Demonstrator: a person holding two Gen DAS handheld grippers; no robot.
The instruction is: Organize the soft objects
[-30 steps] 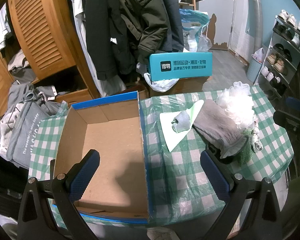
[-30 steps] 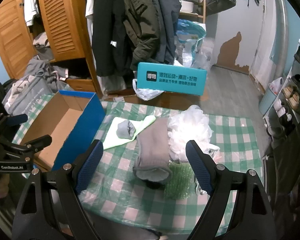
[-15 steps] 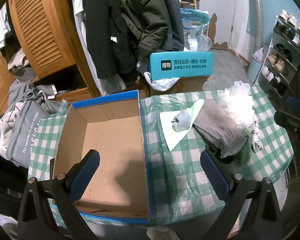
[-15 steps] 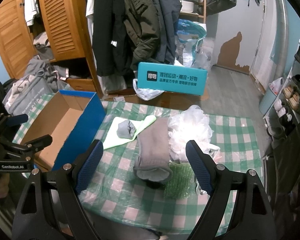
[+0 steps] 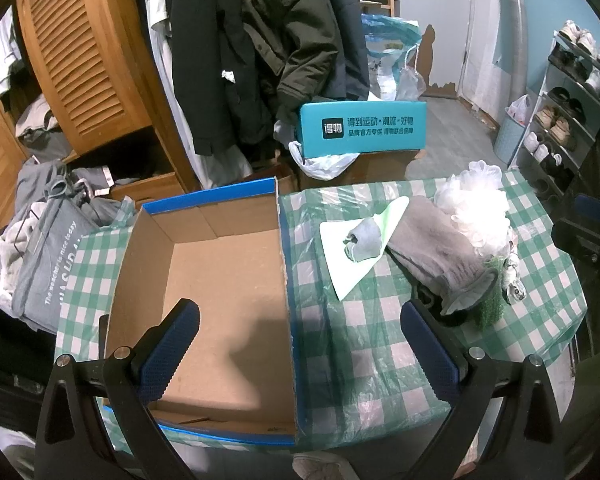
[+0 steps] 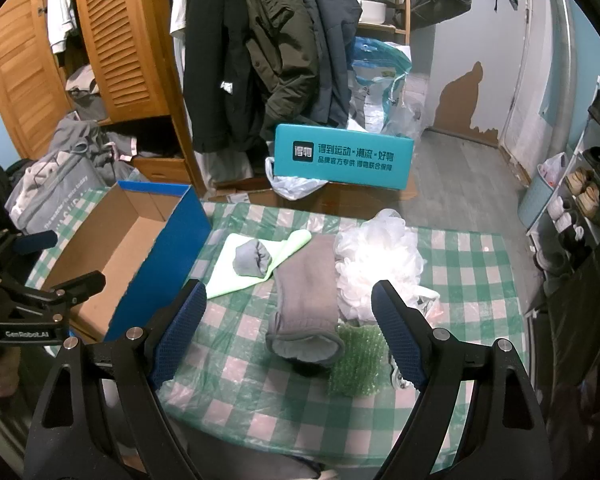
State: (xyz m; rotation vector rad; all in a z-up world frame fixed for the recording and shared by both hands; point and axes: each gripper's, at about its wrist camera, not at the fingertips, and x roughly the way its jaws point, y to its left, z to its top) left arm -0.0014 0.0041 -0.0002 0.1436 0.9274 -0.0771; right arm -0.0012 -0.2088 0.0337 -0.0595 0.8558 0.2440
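Observation:
An empty blue-sided cardboard box [image 5: 220, 292] [image 6: 148, 248] sits on the left of the green checked table [image 5: 364, 360] [image 6: 468, 264]. To its right lie a rolled grey sock [image 5: 363, 239] [image 6: 252, 258] on a pale green cloth [image 5: 348, 268] [image 6: 236, 268], a long grey sock [image 5: 436, 250] [image 6: 306, 300], a white mesh pouf [image 5: 474, 204] [image 6: 376, 256] and a green bubble-wrap piece [image 6: 356, 360] [image 5: 490, 296]. My left gripper [image 5: 300, 348] hangs open over the box's near right wall. My right gripper [image 6: 288, 332] is open above the long sock's cuff, holding nothing.
A teal box [image 5: 362, 128] [image 6: 344, 156] stands on cartons behind the table. Coats [image 6: 260, 40] hang at a wooden wardrobe [image 5: 80, 60]. Piled clothes and a grey bag [image 5: 44, 260] lie at the left, and a shoe rack [image 6: 584, 184] stands at the right.

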